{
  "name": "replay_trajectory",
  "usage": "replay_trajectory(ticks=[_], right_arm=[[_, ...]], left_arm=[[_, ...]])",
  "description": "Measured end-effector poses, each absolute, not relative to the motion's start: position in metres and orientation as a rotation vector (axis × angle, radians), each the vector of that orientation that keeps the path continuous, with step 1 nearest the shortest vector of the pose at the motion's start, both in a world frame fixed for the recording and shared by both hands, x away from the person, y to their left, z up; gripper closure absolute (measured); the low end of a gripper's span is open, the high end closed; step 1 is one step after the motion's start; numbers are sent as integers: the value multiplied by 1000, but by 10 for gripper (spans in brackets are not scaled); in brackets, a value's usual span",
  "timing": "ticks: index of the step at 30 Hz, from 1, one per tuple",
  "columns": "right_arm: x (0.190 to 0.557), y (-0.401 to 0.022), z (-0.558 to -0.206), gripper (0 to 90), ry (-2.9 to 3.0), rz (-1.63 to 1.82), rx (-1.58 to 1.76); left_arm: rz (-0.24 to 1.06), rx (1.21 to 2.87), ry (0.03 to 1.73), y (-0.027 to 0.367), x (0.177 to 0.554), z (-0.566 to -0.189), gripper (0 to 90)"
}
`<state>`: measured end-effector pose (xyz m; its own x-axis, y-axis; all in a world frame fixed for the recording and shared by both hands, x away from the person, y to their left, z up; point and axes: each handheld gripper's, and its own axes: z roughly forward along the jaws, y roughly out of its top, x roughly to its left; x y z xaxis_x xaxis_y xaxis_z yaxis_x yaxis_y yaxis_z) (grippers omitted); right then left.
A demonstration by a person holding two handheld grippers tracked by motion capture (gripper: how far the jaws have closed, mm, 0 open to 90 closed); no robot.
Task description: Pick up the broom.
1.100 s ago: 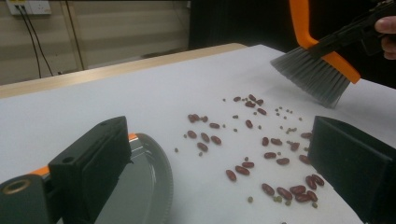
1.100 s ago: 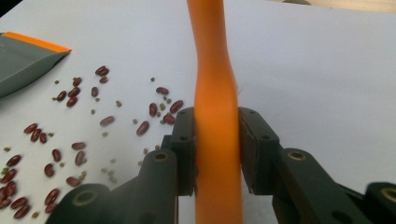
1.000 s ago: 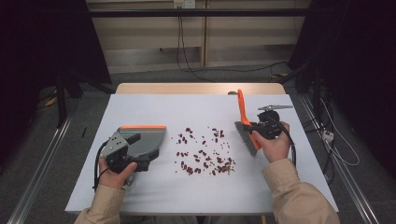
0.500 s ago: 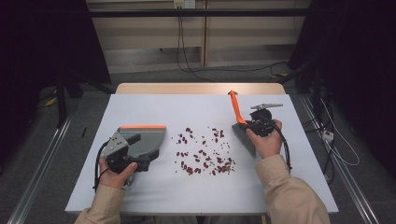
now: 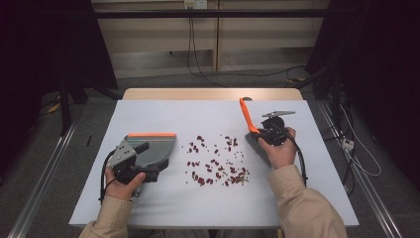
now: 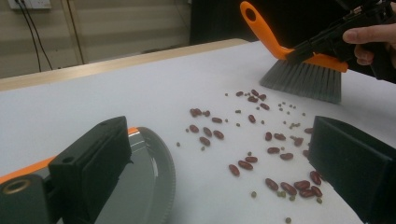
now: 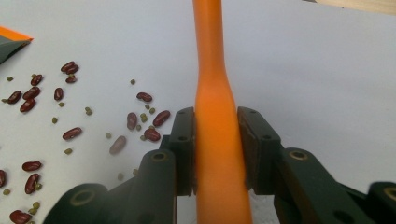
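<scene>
Red beans mixed with small green ones (image 5: 215, 161) (image 6: 252, 135) (image 7: 70, 135) lie scattered mid-table. A grey dustpan with an orange edge (image 5: 156, 146) (image 6: 140, 186) (image 7: 9, 44) sits to their left. My left gripper (image 5: 148, 161) (image 6: 219, 140) rests at the pan with its jaws wide apart, the far jaw over the pan and bare table with beans between them. To the beans' right, my right gripper (image 5: 258, 134) (image 6: 303, 46) (image 7: 217, 140) is shut on the orange handle of a hand brush (image 5: 246, 116) (image 6: 303, 79) (image 7: 215, 84). The grey bristles (image 5: 259, 148) hover close to the nearest beans.
A white sheet (image 5: 148, 208) covers the table, with a strip of wooden top (image 5: 213, 94) at the far edge. Cables (image 5: 346, 144) run on the floor to the right. Dark curtains stand at both sides.
The right gripper has carried the brush a little to the left, closer to the beans. The left gripper and the dustpan have stayed put.
</scene>
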<state>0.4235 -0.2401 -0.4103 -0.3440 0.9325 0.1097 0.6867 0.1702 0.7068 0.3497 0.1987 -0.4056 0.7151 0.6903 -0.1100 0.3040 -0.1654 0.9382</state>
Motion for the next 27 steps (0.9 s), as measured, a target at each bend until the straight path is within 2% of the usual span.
replay_trajectory(ticks=[15,27], right_arm=[[413,-252,-404,553,2095,1010,1540],[395,-248,-402,573,2167,883,1482]], left_arm=[[416,1753,794,199,349,-405,58],[418,1767,788,197,348,-405,58]])
